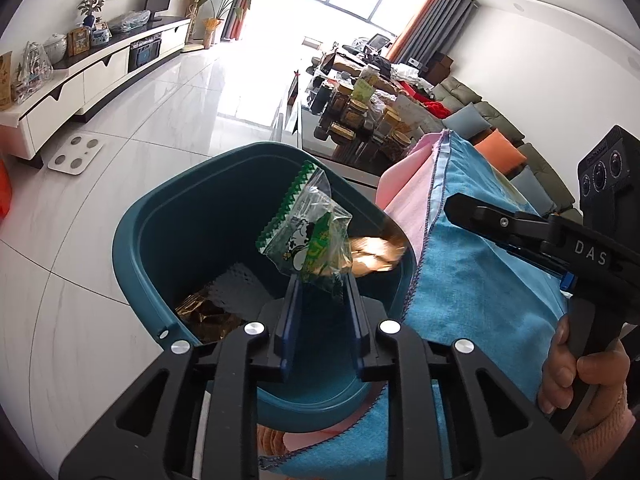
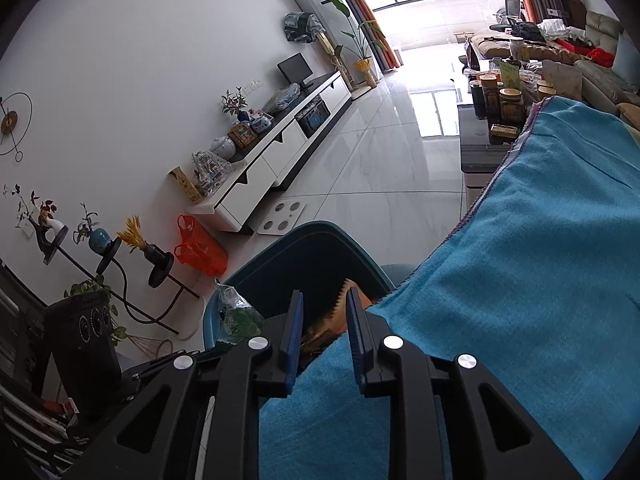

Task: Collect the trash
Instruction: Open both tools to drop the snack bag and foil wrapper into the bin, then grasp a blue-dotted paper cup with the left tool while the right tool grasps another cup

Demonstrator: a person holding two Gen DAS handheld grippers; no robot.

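A teal trash bin [image 1: 160, 240] stands below me with gold wrappers and a white paper inside. My left gripper [image 1: 322, 280] is shut on a clear green snack wrapper [image 1: 308, 236] and holds it over the bin's opening. My right gripper [image 2: 323, 300] is open, its fingers either side of a gold-brown wrapper [image 2: 344, 312] that lies at the bin's rim [image 2: 304, 228] beside the blue cloth [image 2: 520, 260]. The same gold wrapper [image 1: 372, 256] shows in the left wrist view. The right gripper [image 1: 472, 210] reaches in from the right there. The green wrapper [image 2: 236, 316] appears at left in the right wrist view.
A blue and pink cloth [image 1: 472, 280] covers the surface right of the bin. A dark table [image 1: 360, 120] crowded with jars stands behind. A white TV cabinet [image 1: 92, 76] runs along the left wall, with a scale [image 1: 76, 152] on the tiled floor. A sofa [image 1: 520, 148] is at far right.
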